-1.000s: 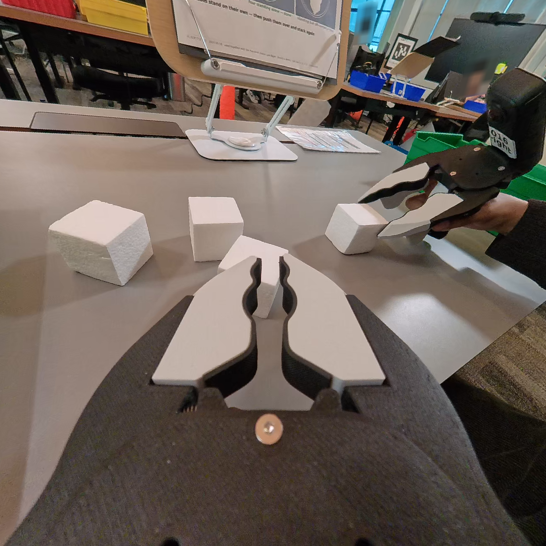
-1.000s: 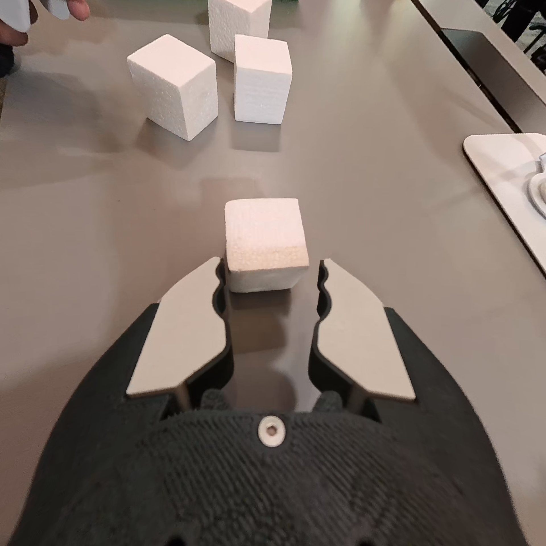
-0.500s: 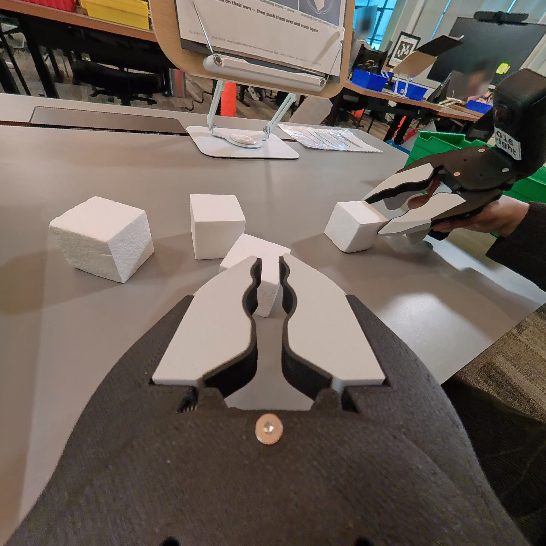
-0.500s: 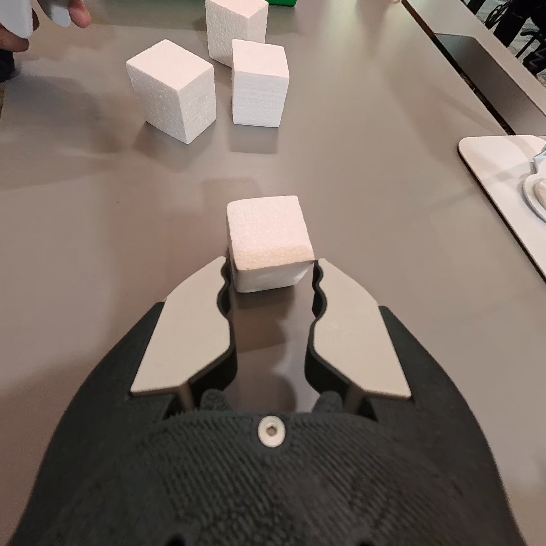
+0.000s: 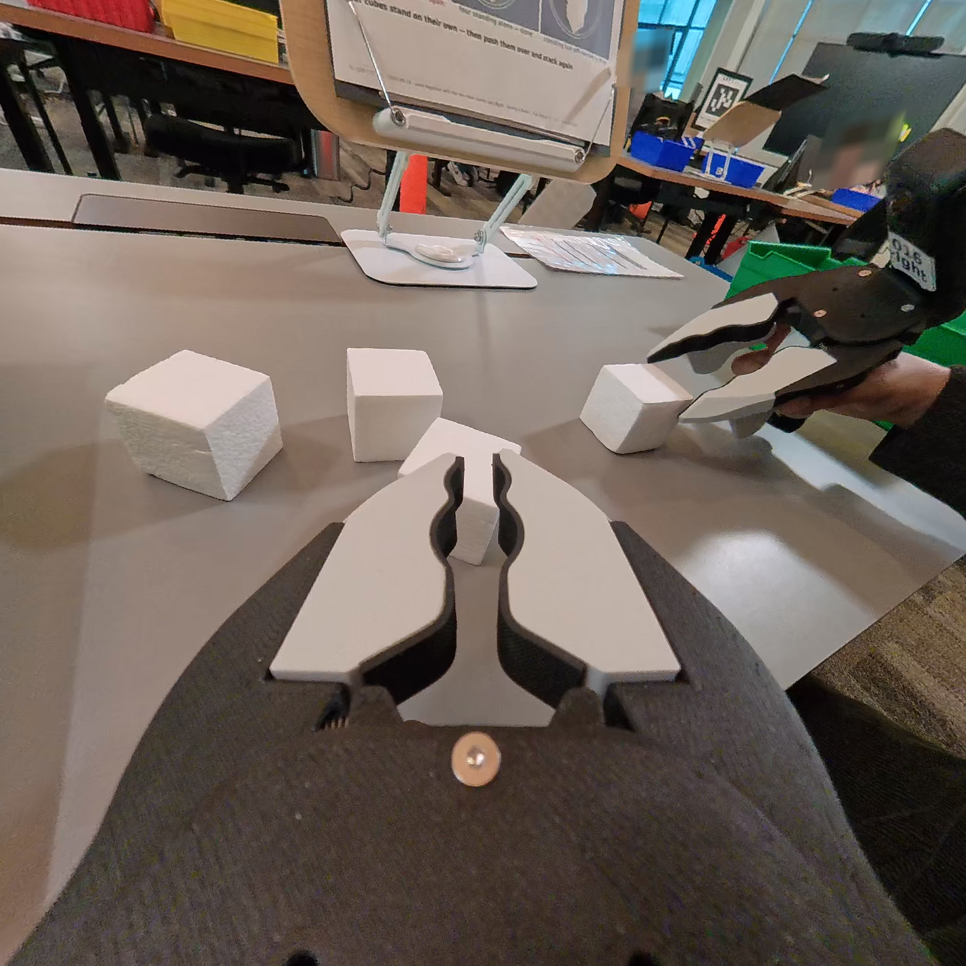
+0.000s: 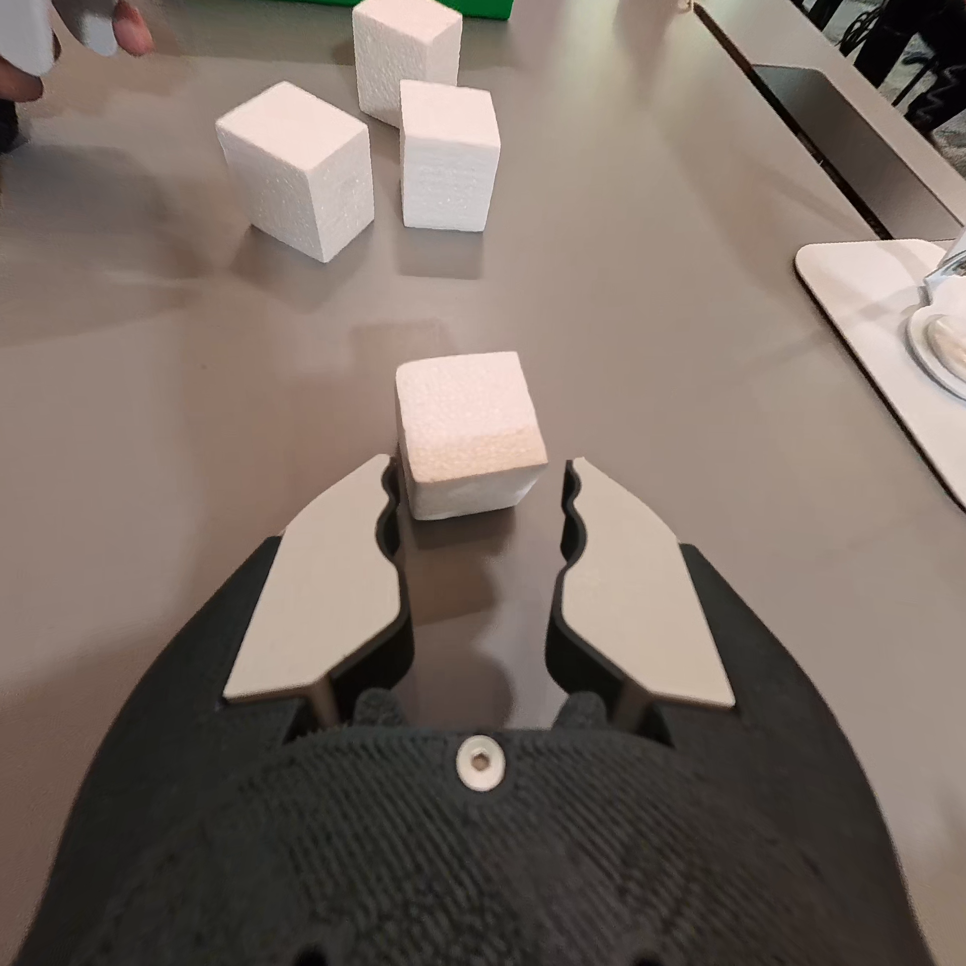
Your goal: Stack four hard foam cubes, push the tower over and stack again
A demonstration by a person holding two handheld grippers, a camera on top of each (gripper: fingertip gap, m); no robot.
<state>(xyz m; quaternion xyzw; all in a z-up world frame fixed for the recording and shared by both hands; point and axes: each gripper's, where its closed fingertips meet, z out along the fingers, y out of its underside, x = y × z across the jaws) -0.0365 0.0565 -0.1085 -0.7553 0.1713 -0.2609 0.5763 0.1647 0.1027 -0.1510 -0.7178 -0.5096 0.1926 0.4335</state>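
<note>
Four foam cubes (image 5: 632, 405) on the grey table (image 5: 157, 292): right tool (image 6: 475, 470) apart at one, left tool (image 5: 476, 465) nearly together above another.

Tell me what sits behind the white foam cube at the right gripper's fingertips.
Behind the white foam cube, bare grey table, then three more foam cubes; the farthest is partly covered by the middle one.

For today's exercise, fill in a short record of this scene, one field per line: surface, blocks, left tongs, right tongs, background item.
Surface: grey table
Blocks: four white foam cubes, all on the table
Left tongs: nearly shut, hovering over the nearest foam cube
Right tongs: open, one finger touching a separate foam cube
Background item: document stand holding a printed sheet
</note>
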